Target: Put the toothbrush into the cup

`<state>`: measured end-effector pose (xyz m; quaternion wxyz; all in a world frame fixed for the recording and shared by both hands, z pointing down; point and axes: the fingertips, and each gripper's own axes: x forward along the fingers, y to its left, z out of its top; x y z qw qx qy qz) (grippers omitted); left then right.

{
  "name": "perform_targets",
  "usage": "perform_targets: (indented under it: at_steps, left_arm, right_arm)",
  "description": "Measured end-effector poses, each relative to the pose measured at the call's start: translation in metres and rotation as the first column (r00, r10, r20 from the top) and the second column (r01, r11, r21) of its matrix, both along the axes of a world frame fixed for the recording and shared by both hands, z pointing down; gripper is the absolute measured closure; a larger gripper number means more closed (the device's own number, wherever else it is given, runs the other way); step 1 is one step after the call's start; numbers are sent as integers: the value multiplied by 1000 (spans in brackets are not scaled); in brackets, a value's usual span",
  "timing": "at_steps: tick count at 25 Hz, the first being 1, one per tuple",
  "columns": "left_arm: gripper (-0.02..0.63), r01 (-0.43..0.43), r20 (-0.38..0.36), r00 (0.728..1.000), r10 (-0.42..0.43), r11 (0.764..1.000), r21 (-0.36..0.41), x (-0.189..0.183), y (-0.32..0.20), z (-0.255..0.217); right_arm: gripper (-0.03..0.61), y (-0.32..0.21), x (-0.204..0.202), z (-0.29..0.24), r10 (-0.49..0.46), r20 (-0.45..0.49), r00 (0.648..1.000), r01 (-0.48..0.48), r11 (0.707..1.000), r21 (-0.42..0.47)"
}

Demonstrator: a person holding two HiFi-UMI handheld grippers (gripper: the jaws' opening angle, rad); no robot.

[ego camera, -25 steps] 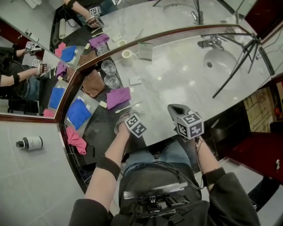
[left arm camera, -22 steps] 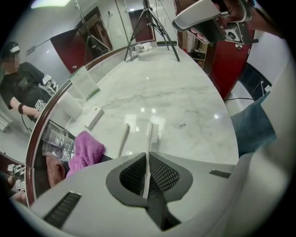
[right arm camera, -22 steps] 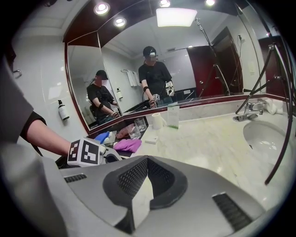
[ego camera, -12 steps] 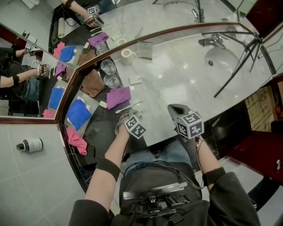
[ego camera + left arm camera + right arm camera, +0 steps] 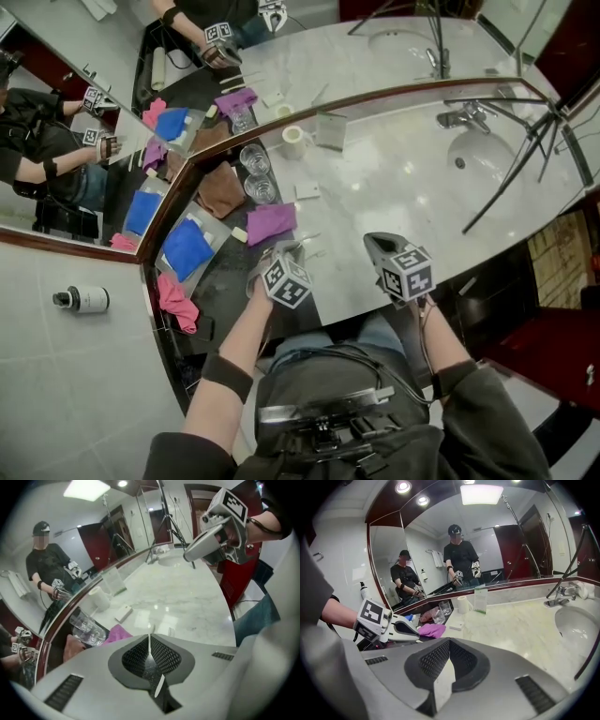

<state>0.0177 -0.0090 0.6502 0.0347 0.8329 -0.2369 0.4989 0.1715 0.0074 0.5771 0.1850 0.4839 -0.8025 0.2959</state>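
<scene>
Purple cloth (image 5: 272, 222) near counter (image 5: 394, 187) edge; two glasses (image 5: 255, 159) beyond, brown cloth (image 5: 222, 190) beside.

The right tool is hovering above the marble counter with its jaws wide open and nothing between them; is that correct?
Not quite: the right tool has its jaws shut together, not wide open, as the right gripper view shows. The rest stands: it hovers above the marble counter with nothing between them.
</scene>
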Motion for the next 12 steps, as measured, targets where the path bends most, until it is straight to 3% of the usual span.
perform_targets:
  at_steps: [4,7,12]
  left_arm:
    - [611,89,-96,992,-83,994,60,-19,-11,-44]
    - [611,190,-197,965,-173,979,71,-38,-20,-75]
    - [612,382,-411,848,-334,924,37,-82,-32,-125]
  right_arm:
    - [558,-13,-11,-13,-33,0,999,33,999,23]
    - [558,-22,-21,-19,-68,-5,998,68,997,37]
    - [557,-33,-37,-30,-104,-10,995,105,993,55]
